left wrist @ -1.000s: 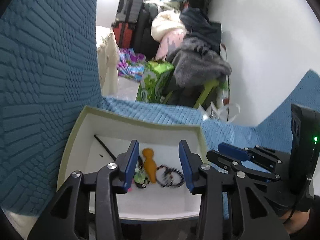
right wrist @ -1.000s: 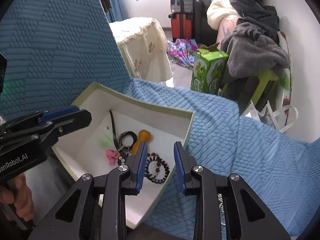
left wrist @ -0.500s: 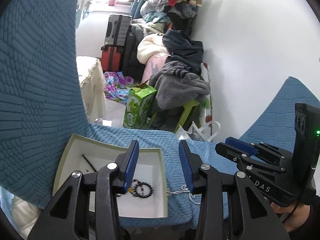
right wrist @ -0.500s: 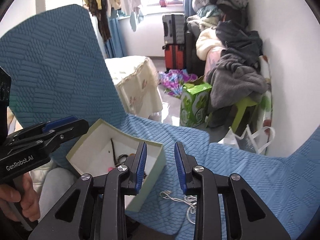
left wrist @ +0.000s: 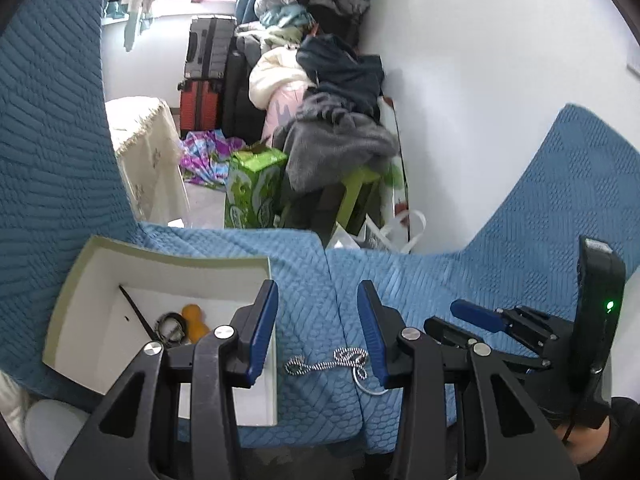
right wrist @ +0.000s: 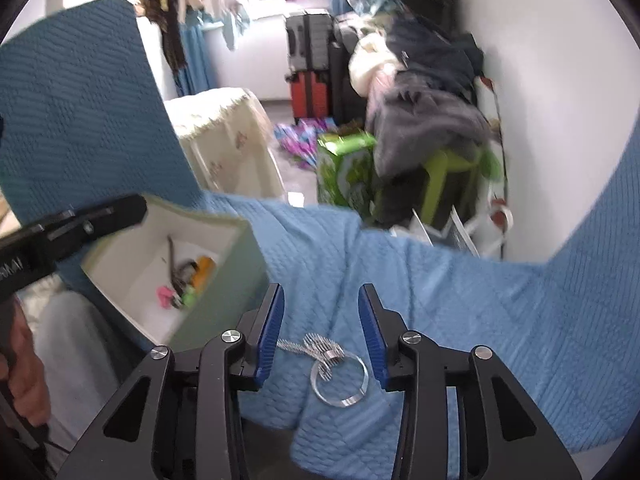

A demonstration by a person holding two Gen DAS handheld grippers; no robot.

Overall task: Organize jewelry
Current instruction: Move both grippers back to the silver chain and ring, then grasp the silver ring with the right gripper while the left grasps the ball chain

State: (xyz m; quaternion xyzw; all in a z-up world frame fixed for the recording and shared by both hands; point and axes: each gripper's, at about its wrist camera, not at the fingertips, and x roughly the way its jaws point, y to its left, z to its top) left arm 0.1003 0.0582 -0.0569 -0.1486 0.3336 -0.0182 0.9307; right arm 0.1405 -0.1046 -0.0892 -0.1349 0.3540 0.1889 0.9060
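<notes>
On the left of the blue quilted cover (left wrist: 308,280) sits an open box (left wrist: 80,280) with pale green walls and a white inside. In it lie a thin dark stick (left wrist: 138,312), a dark coiled band (left wrist: 170,326) and an orange piece (left wrist: 194,320); the right wrist view also shows something pink (right wrist: 163,295) and something bright green (right wrist: 188,300) nearer its front, too blurred to name. The left gripper (left wrist: 318,334) hangs just right of the box's right wall, its blue-padded fingers (left wrist: 262,332) spread apart and holding nothing. Between them on the cover lies a silvery braided chain (left wrist: 326,360), running rightward to a thin ring partly hidden behind the right finger. In the right wrist view that same chain (right wrist: 316,348) is bunched beside its metal ring (right wrist: 340,380), flat on the cover, near the box's right corner. The right gripper (right wrist: 322,334) is above it, fingers (right wrist: 370,332) spread to either side of the chain and ring, touching neither. Farther right the cover rises against a white wall (left wrist: 500,80). Far off stand a green carton (left wrist: 250,188), suitcases (left wrist: 204,76) and a heap of clothes (left wrist: 336,120).
</notes>
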